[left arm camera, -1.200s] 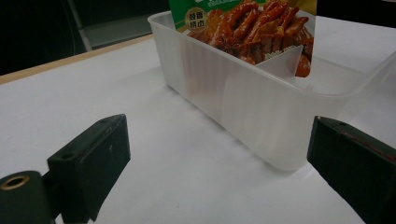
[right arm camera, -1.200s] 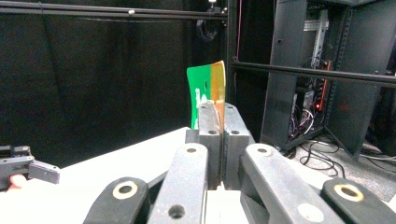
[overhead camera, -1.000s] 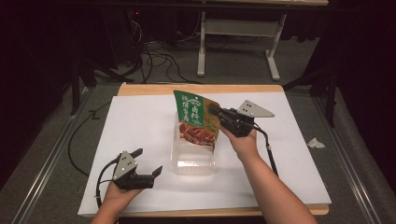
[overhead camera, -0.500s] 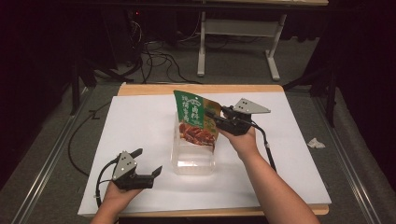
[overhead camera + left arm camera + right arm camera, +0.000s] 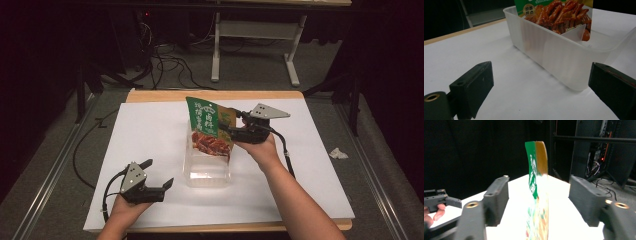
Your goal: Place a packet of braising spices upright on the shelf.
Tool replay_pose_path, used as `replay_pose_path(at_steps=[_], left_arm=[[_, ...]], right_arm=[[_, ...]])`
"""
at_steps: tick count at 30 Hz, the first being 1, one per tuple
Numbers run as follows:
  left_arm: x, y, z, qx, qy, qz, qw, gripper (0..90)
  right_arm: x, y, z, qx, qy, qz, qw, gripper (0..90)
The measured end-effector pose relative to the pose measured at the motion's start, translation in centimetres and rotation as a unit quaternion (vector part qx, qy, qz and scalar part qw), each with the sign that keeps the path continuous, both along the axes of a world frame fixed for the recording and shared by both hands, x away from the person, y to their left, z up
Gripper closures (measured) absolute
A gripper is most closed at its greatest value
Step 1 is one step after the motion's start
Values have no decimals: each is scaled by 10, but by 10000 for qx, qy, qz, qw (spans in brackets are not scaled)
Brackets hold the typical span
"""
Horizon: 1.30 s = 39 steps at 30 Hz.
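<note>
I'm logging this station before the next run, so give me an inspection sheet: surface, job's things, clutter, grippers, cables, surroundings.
Surface: white sheet over a wooden table, whose edge shows at the far and near sides.
Job's things: clear plastic container mid-table; green snack pouch standing upright in its far end.
Clutter: crumpled white scrap on the floor to the right of the table.
Grippers: left gripper open, low over the sheet, apart from the container; right gripper open, its jaws either side of the pouch's edge, not closed on it.
Cables: one trails from each gripper; more lie on the floor beyond the table.
Surroundings: dark room, white desk frame behind.
</note>
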<state>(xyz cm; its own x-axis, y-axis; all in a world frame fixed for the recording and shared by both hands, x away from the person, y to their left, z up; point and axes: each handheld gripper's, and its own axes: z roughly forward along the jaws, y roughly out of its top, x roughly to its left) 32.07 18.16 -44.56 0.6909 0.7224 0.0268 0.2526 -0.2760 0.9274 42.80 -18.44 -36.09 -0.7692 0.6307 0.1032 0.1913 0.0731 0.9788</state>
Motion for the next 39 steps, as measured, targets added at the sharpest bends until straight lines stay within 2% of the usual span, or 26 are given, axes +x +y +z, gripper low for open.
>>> replay_pose_path(at_steps=[2,8,9,12,20,25,29,32,39], left_arm=[[0,0,0,2,-1,1,10000,66],[0,1,0,10,3,3,10000,66],[0,1,0,3,-2,3,10000,66],[0,1,0,-4,11,2,10000,66],[0,0,0,1,0,-4,10000,66],[1,-1,-1,12,23,-23,10000,66],[1,-2,-1,10,38,-33,10000,66],[1,-2,-1,34,55,-41,10000,66],[2,-5,-3,75,99,-82,9999,66]], right_arm=[[0,-1,0,-58,41,-65,10000,257],[-5,-5,4,-77,67,-75,9999,169],[-6,-6,5,-65,86,-83,9999,174],[-12,-9,7,-237,-7,-99,9997,183],[-29,-29,8,-269,-13,-298,9992,163],[-41,-56,1,-300,149,-577,9978,162],[-57,-84,-8,-402,126,-766,9962,162],[-72,-107,-15,-428,201,-982,9940,162],[-110,-154,-36,-595,163,-1503,9867,145]])
